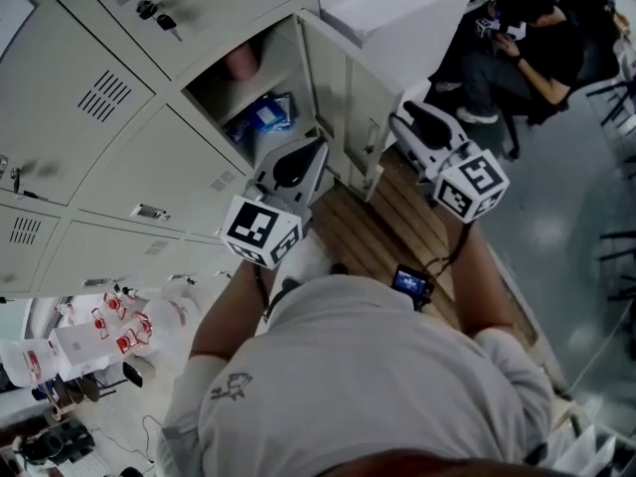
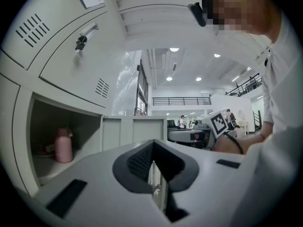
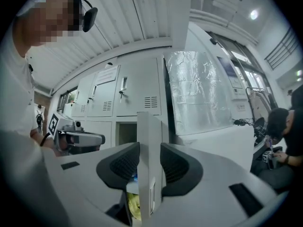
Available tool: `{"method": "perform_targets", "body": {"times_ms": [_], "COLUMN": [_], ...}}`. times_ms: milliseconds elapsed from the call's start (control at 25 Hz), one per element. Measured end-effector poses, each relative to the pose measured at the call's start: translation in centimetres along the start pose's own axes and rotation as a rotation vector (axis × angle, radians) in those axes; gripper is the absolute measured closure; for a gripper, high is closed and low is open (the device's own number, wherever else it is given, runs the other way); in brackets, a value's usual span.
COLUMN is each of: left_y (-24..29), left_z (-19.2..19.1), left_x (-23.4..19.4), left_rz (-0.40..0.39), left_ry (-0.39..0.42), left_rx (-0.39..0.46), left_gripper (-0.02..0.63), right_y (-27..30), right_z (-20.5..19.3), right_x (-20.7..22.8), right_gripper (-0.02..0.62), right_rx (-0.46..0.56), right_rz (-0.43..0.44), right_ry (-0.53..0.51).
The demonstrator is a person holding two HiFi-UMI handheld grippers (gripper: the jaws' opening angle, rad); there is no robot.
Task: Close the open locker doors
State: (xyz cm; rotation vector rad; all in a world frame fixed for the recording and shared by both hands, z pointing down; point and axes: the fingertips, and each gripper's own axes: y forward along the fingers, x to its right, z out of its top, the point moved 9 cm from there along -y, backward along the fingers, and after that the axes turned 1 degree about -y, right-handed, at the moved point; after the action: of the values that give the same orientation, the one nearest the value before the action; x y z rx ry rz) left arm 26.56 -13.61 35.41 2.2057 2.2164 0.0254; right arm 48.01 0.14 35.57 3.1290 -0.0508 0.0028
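Grey lockers [image 1: 119, 157] fill the left of the head view. One compartment stands open with a pink bottle [image 1: 238, 63] inside, and the one under it holds a blue pack [image 1: 268, 114]. Their doors [image 1: 333, 73] swing out to the right. My right gripper [image 1: 399, 123] is at the lower open door [image 1: 370, 137]. In the right gripper view that door's edge [image 3: 149, 145] stands upright between the pads [image 3: 124, 164], which close on it from both sides. My left gripper [image 1: 310, 149] hovers before the open compartments, jaws together and holding nothing; its tips [image 2: 152, 144] meet, and the pink bottle [image 2: 63, 145] is at left.
A person sits on a chair at the far right [image 1: 532, 43]. A large white wrapped cabinet [image 1: 397, 13] stands beside the lockers. Wooden slats [image 1: 397, 222] cover the floor below the doors. A table with bottles [image 1: 99, 331] is at the lower left.
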Motion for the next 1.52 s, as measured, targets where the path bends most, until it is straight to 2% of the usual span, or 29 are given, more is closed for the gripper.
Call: {"method": "perform_targets", "body": {"times_ms": [520, 760, 1080, 1520], "left_y": [-3.4, -5.6, -8.2, -10.8], "left_z": [0.3, 0.4, 0.5, 0.4], "left_x": [-1.1, -1.9, -3.1, -4.7], "left_rz": [0.096, 0.158, 0.242, 0.315], "left_ry": [0.007, 0.011, 0.014, 0.018], "left_rx": [0.007, 0.004, 0.003, 0.0], "left_gripper": [0.611, 0.611, 0.611, 0.611], "right_y": [4.1, 6.6, 9.9, 14.2], "right_z": [0.4, 0.4, 0.3, 0.1], "right_x": [-6.0, -8.3, -10.6, -13.4], "right_gripper": [0.465, 0.463, 0.456, 0.453], "right_rx": [-0.012, -0.012, 0.009, 0.034], "right_rz": [0.219, 0.289, 0.324, 0.311], "right_ry": [-0.03, -0.036, -0.055, -0.06]}}
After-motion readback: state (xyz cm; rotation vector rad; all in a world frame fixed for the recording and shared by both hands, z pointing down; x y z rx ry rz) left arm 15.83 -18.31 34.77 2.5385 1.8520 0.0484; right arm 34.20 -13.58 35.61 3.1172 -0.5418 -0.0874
